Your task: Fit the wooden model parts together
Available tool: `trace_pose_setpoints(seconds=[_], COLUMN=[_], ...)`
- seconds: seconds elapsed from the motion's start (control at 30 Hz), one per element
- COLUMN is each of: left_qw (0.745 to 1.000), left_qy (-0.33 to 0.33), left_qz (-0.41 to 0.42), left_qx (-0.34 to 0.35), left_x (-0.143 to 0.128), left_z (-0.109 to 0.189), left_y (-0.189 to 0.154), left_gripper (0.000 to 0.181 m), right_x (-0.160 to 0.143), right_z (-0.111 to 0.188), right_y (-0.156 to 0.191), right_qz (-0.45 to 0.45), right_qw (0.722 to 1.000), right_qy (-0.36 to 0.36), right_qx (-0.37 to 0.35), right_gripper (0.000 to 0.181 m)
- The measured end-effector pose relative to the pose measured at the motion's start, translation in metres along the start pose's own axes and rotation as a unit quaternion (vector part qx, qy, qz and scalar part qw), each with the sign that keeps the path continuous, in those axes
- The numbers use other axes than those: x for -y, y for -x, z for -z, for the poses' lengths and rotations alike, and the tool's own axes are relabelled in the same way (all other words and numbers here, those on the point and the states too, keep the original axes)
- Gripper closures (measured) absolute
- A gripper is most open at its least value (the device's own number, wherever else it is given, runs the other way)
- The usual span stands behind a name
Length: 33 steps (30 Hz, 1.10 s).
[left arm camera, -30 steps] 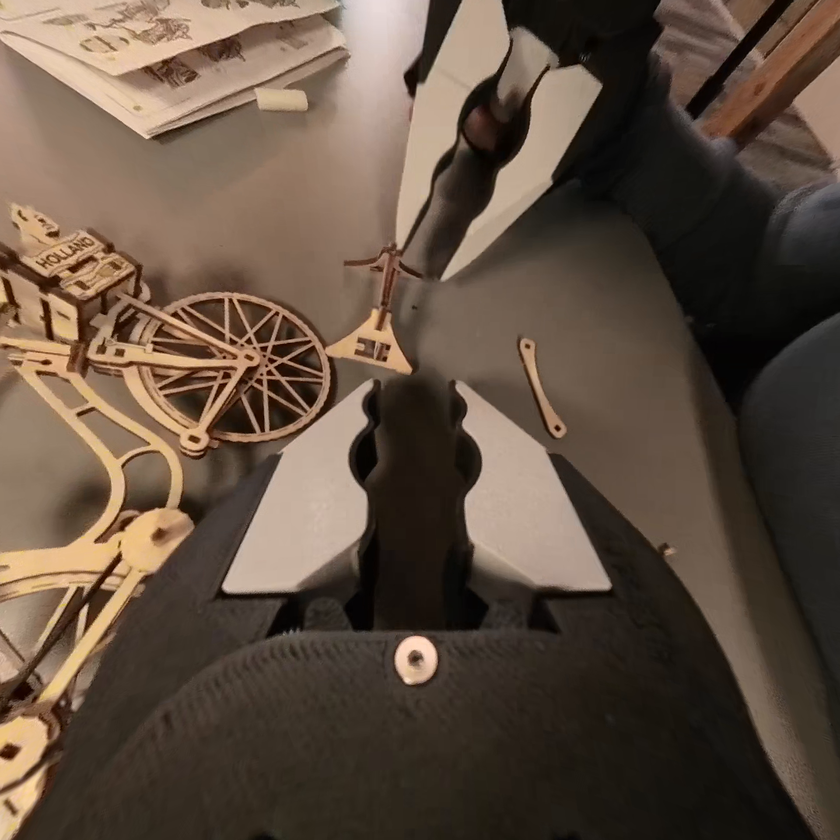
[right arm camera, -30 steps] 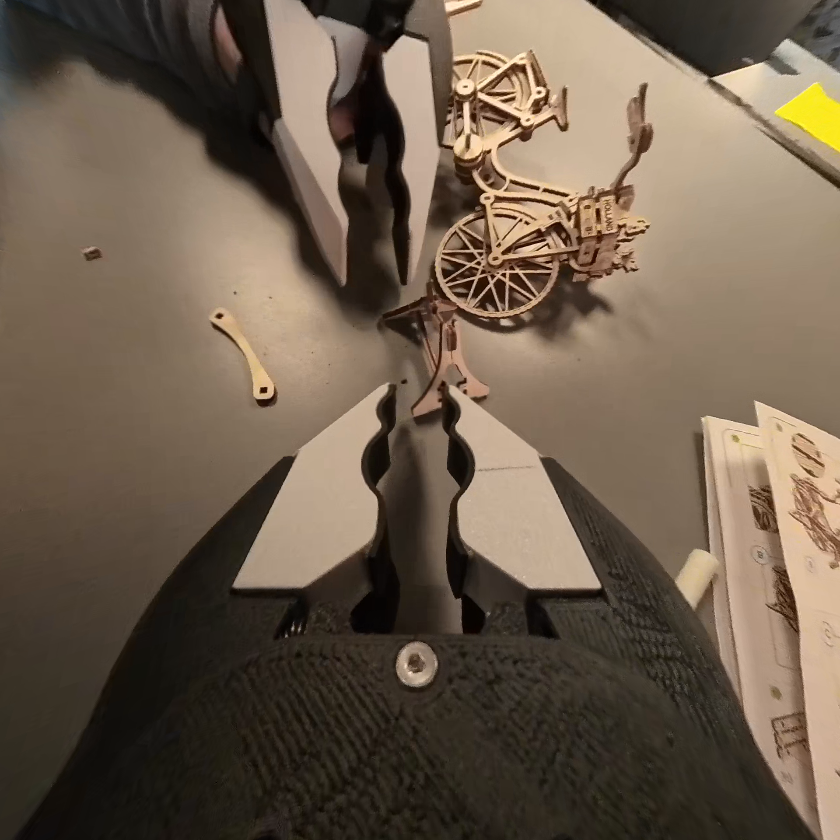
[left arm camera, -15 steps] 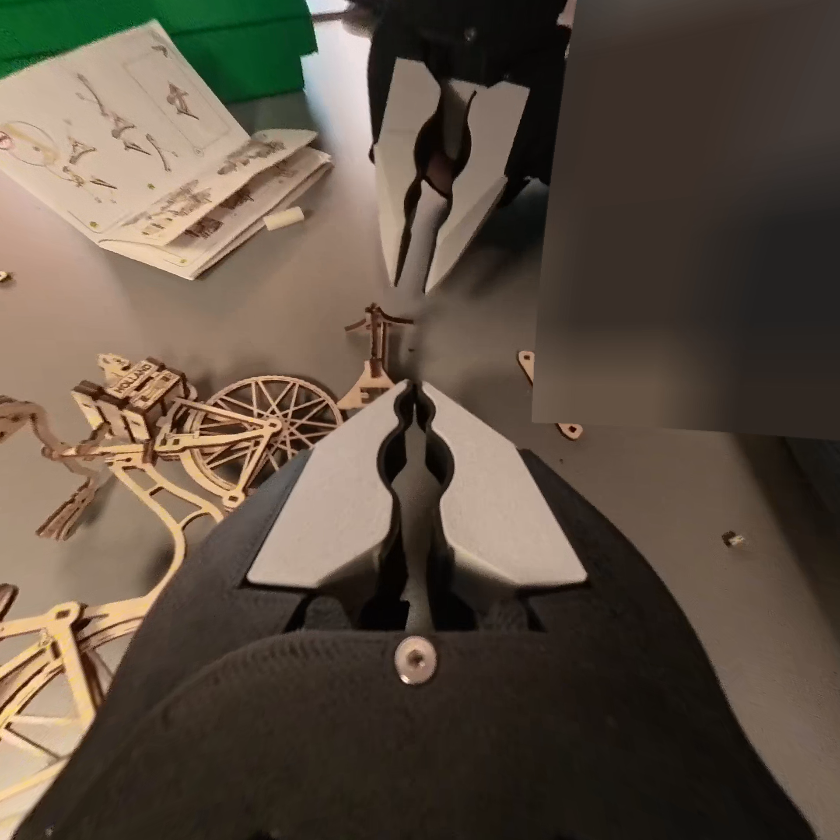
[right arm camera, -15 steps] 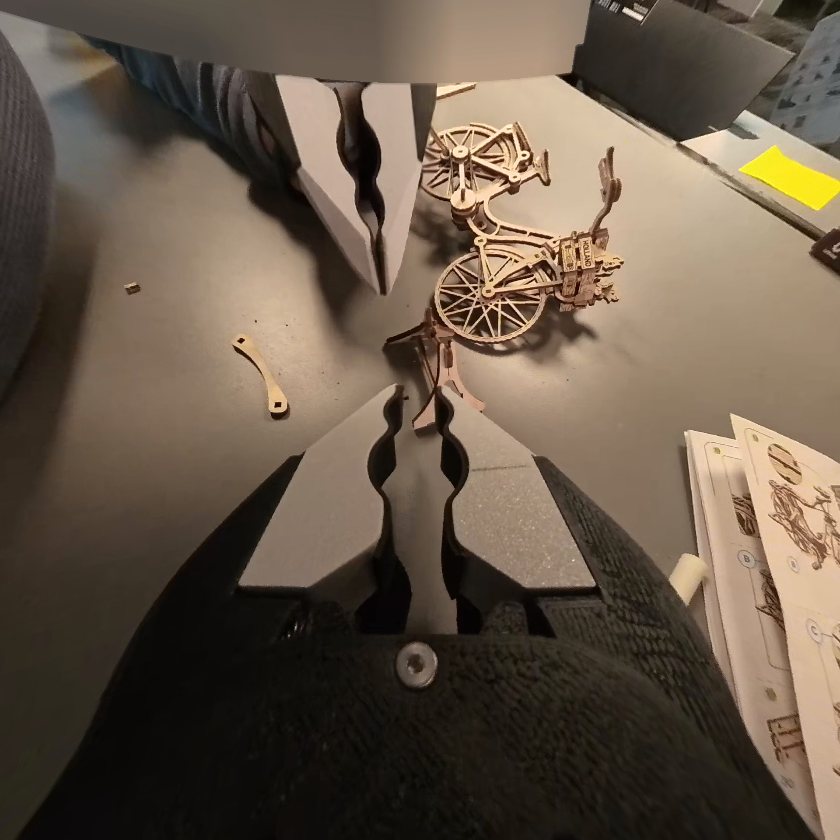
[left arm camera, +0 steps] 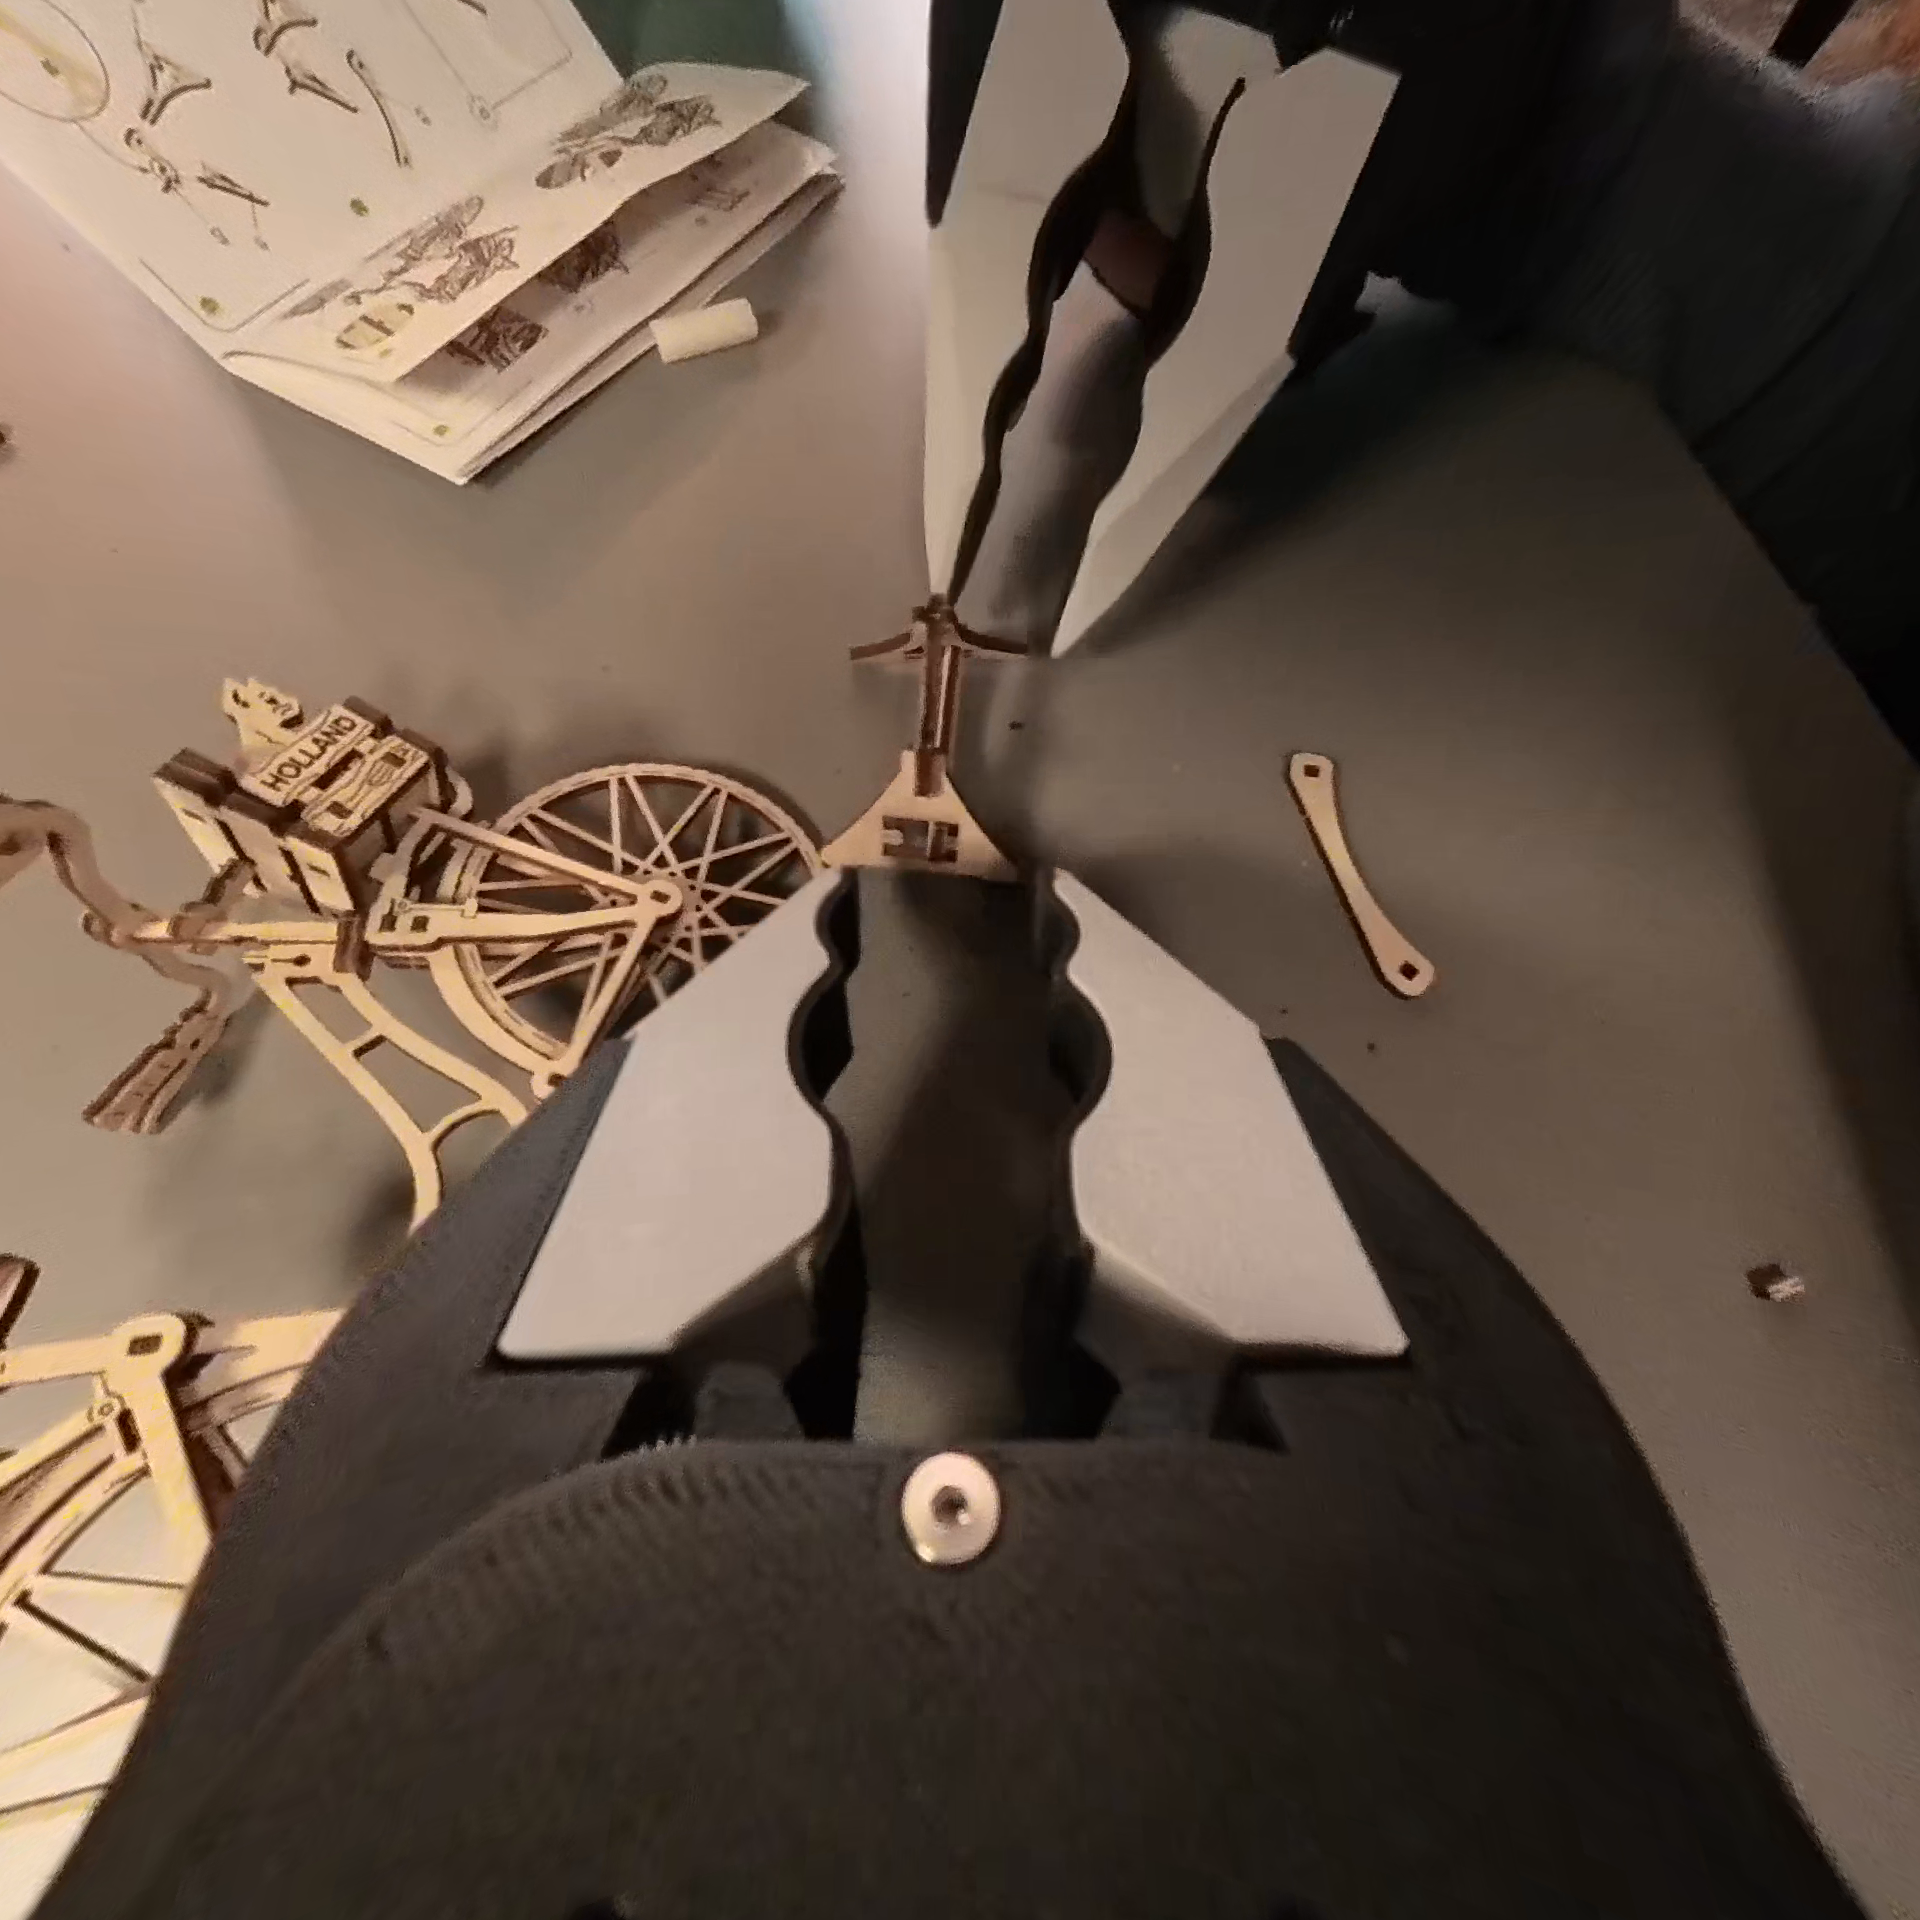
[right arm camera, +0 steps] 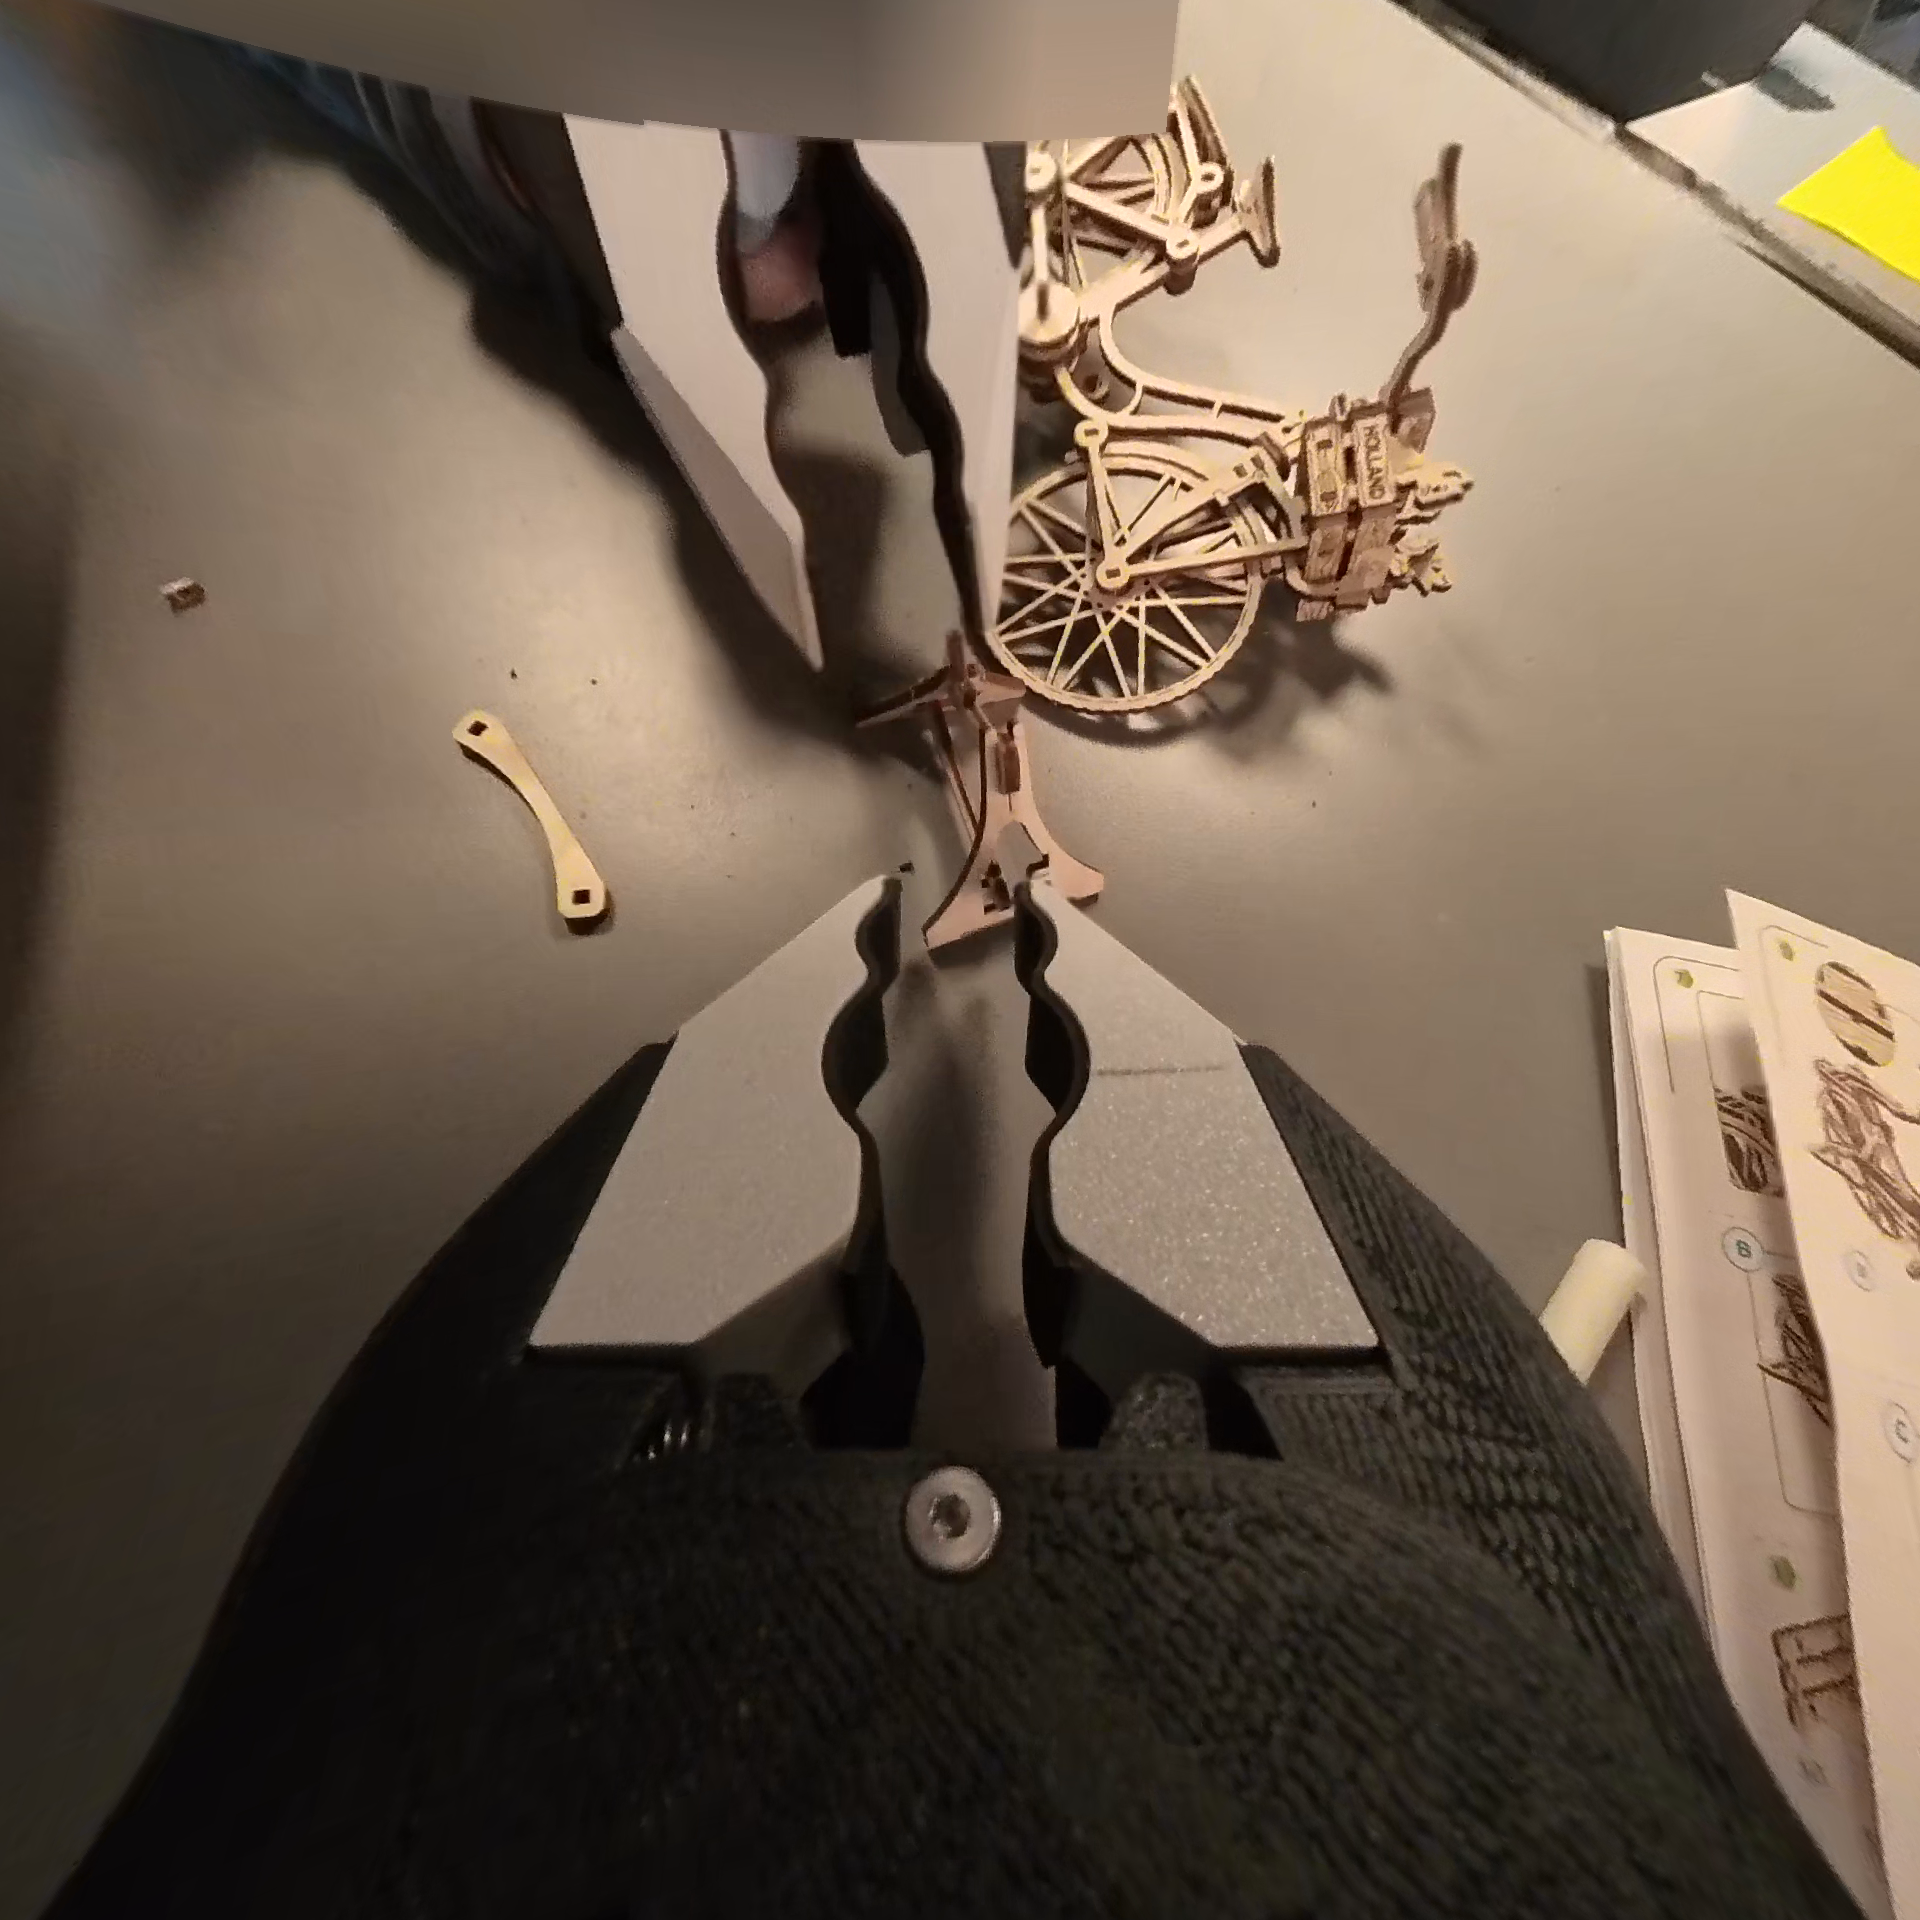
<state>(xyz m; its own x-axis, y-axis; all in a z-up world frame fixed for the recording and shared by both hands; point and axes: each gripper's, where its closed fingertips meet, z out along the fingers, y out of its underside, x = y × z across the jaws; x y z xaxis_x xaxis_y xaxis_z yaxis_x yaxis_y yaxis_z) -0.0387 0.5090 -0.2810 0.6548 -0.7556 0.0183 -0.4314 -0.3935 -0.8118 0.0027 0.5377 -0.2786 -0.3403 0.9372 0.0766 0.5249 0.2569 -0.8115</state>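
A small wooden stand piece, flared at its foot with a thin crossbar at the top, lies on the grey table between the two grippers. From the left wrist view its foot sits just past the tips of the left gripper, whose jaws stand a moderate way apart with nothing between them. The right gripper comes in from the far side, its jaws parted too, with one fingertip right at the crossbar; whether it actually touches the wood is hard to say. In the right wrist view the same piece lies just ahead of the right gripper, its foot partly hidden behind the near fingertip.

Left of the left gripper lies the part-built wooden bicycle, spoked wheel towards the stand piece and a small crate on its rack; its front end is cut off by the frame edge and covered by the gripper body. Off to the right lies a loose curved wooden strip, well apart from the stand, and farther right a tiny dark block.

Beyond the bicycle, folded instruction sheets lie spread out, a short white peg just beside them. A blurred patch covers the top of the right wrist view.
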Motion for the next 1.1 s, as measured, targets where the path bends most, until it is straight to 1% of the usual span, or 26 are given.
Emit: trace_pose_setpoints(seconds=[0.17, 0.37, 0.53, 0.7, 0.8, 0.9, 0.97, 1.03, 1.1], left_qw=[1.0, 0.999, 0.999, 1.0, 1.0, 0.999, 0.999, 0.999, 0.999], left_qy=[0.008, 0.009, 0.015, 0.006, 0.003, 0.007, 0.008, 0.005, 0.006], left_qz=[-0.014, -0.032, -0.03, -0.025, -0.027, -0.029, -0.033, -0.036, -0.038], left_qx=[-0.003, 0.003, 0.0, -0.013, -0.016, -0.018, -0.019, -0.019, -0.018], left_x=[-0.001, -0.001, -0.002, 0.001, 0.001, 0.0, 0.0, 0.001, 0.001], left_z=[-0.002, -0.004, -0.005, -0.004, -0.004, -0.005, -0.005, -0.005, -0.006], left_y=[-0.003, -0.004, -0.004, -0.006, -0.007, -0.008, -0.009, -0.009, -0.009], left_gripper=[0.148, 0.149, 0.15, 0.154, 0.156, 0.158, 0.159, 0.159, 0.159], right_x=[-0.002, -0.003, -0.002, -0.002, 0.002, 0.016, 0.025, 0.025, 0.021], right_z=[-0.001, -0.002, -0.002, -0.002, 0.001, 0.004, 0.001, -0.01, -0.022], right_y=[-0.003, -0.002, 0.0, 0.0, -0.003, -0.006, -0.004, -0.002, 0.002], right_qz=[-0.009, -0.006, -0.001, -0.001, -0.003, 0.013, 0.03, 0.051, 0.071], right_qw=[1.0, 1.0, 1.0, 1.0, 1.0, 0.998, 0.997, 0.997, 0.997], right_qy=[0.007, 0.013, 0.011, 0.009, -0.005, -0.05, -0.067, -0.049, -0.016], right_qx=[-0.003, 0.0, 0.005, 0.004, -0.007, -0.026, -0.031, -0.034, -0.021], right_gripper=[0.163, 0.168, 0.171, 0.171, 0.162, 0.147, 0.143, 0.143, 0.138])
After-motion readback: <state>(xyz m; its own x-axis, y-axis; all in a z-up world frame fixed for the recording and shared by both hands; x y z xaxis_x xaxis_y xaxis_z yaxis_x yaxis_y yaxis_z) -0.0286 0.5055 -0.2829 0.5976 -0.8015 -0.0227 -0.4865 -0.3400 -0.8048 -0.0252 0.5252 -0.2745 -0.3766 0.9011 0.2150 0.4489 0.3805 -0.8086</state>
